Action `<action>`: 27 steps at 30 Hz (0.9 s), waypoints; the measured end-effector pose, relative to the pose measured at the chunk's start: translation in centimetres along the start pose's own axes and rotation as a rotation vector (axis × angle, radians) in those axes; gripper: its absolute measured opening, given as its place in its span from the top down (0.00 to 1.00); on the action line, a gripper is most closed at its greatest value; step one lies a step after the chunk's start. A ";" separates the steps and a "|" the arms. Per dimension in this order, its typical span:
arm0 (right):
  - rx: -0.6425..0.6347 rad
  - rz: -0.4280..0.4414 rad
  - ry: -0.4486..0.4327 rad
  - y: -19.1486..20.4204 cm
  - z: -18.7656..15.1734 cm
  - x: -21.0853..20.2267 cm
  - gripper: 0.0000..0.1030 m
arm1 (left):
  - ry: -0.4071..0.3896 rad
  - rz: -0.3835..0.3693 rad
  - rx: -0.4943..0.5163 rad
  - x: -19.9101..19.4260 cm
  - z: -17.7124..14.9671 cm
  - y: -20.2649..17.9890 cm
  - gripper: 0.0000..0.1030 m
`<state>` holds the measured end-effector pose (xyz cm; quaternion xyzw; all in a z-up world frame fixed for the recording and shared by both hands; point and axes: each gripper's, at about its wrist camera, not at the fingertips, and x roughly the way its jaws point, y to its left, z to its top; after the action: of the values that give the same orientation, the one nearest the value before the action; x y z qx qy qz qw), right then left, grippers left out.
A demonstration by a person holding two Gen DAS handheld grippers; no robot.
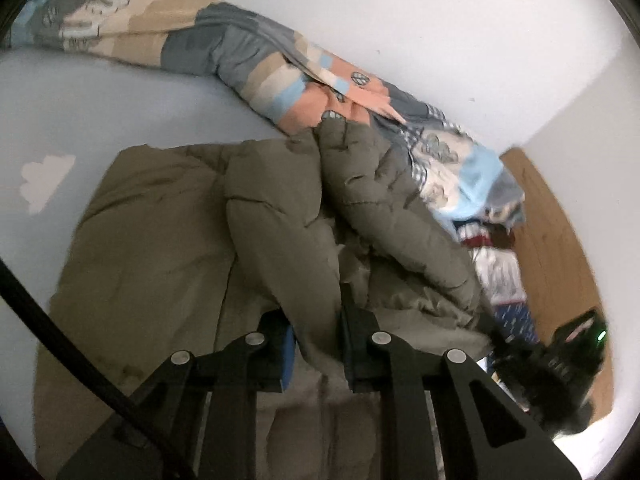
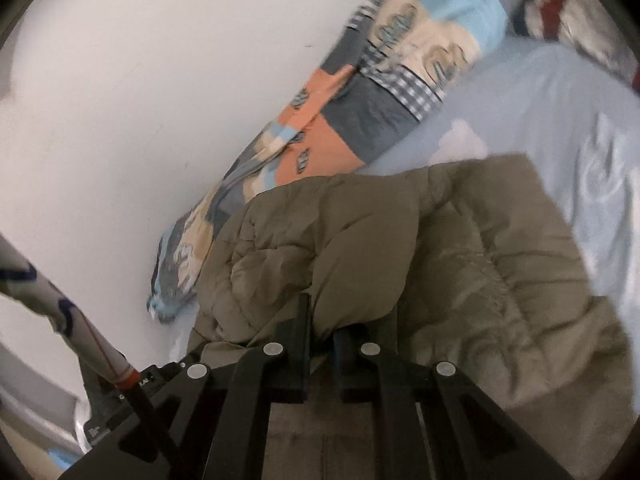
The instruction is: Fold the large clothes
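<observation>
Both your claws are clamped on the olive padded coat (image 1: 168, 220), which lies on the pale blue bed (image 1: 80, 112): left gripper (image 1: 318, 320), right gripper (image 2: 322, 328). Carry both pinched folds across level, together, clear of the patchwork quilt (image 1: 280, 76) on the far side.

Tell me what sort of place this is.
Probably a bedroom: the olive padded coat lies on a pale blue bed sheet, a patchwork quilt is bunched along the white wall, and wooden floor shows beside it.
</observation>
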<state>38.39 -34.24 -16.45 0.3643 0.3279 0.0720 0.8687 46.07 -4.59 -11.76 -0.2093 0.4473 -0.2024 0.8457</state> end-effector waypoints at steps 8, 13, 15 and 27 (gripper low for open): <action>0.022 -0.146 0.143 -3.4 -5.3 2.1 0.91 | 0.079 0.191 0.105 3.9 -4.8 1.7 0.74; 0.003 -0.128 0.161 -4.8 -5.5 3.0 0.89 | 0.081 0.201 0.194 3.2 -4.3 0.7 0.59; -0.030 -0.112 0.163 -4.2 -4.7 2.1 0.83 | 0.089 0.196 0.211 2.6 -4.0 0.7 0.55; -0.049 -0.241 0.070 -2.7 -2.5 -3.9 0.75 | -0.031 0.350 0.186 -4.6 -4.0 0.9 0.43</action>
<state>33.47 -36.16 -17.54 0.2979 0.3978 -0.0123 0.8677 40.46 -2.12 -11.17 -0.0526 0.4433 -0.0896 0.8903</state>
